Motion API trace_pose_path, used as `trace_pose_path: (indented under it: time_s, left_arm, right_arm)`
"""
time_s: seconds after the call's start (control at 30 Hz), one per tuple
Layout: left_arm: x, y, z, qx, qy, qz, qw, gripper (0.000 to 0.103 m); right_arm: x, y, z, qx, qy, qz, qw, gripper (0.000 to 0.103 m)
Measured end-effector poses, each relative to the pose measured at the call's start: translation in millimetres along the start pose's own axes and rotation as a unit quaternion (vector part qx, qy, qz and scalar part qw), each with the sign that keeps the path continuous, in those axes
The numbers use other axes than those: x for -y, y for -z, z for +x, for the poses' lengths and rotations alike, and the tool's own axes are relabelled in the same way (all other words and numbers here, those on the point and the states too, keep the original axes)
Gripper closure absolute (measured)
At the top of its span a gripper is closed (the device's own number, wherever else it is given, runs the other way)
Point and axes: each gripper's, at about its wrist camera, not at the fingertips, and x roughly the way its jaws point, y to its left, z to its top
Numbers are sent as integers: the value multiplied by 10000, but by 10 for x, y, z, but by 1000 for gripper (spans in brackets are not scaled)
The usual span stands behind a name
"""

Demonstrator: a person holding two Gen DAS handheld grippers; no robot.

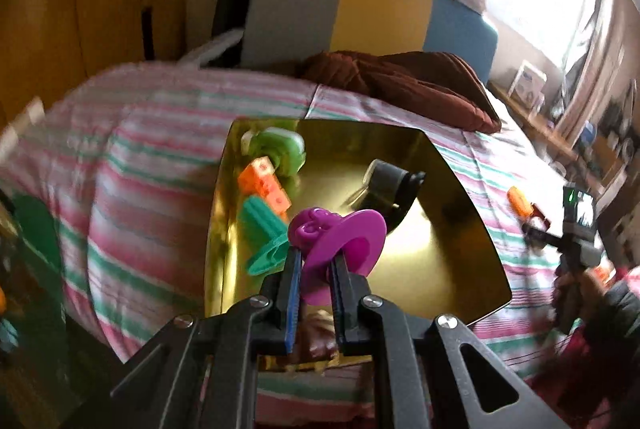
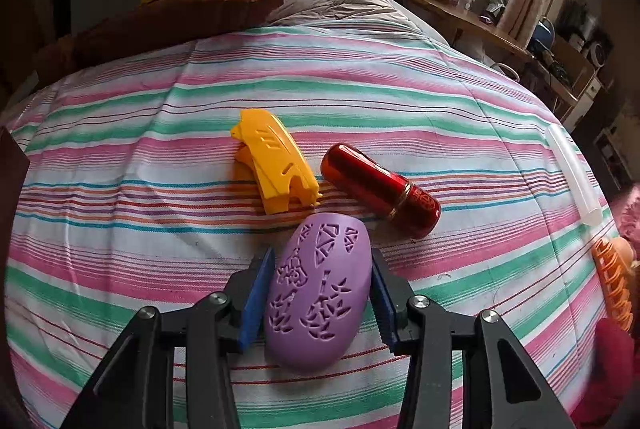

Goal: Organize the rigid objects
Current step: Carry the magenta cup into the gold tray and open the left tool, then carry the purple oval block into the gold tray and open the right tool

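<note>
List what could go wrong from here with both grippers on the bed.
1. The left gripper pinches the magenta toy by a thin part over the gold tray; it may twist loose and miss.
2. The tray sits on soft striped bedding, so a drop could tip it.
3. The right gripper straddles the smooth purple oval case, which may squirt toward the red tube.

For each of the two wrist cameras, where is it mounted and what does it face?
Left wrist: on the left gripper, angled down at a gold mirrored tray on the striped bedspread; its fingers pinch a magenta plastic disc toy.
Right wrist: on the right gripper, angled down at the bedspread; its fingers flank a purple patterned oval case.
Shared: the bedspread, brown blanket, and the right gripper seen in the left view.
</note>
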Motion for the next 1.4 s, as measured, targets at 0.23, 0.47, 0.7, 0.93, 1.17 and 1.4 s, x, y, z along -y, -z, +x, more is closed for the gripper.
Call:
trace_pose_path:
  time_s: [0.23, 0.47, 0.7, 0.93, 1.17, 1.4]
  left_arm:
    - [-232, -99, 46, -152, 400, -370, 9984, 91]
    - [113, -408, 397, -349, 560, 152, 9977, 91]
    - [334, -788, 959, -896, 344, 543, 9939, 91]
    - [290, -882, 1301, -1144, 6, 572, 9918, 91]
    - [221, -865, 959, -675, -108, 450, 9966, 84]
    - [125, -568, 395, -82, -268, 287, 9992, 81]
  right_arm:
    - [-2, -6, 3, -32, 1, -14, 10000, 57]
    - [2, -9, 3, -46, 2, -10, 10000, 57]
    - [2, -13, 5, -64, -5, 7, 10000, 57]
    - [9, -17, 9, -72, -8, 15, 10000, 57]
    - [-10, -15, 13, -54, 34, -63, 10000, 57]
    - [-20, -7, 7, -22, 64, -114, 9999, 57]
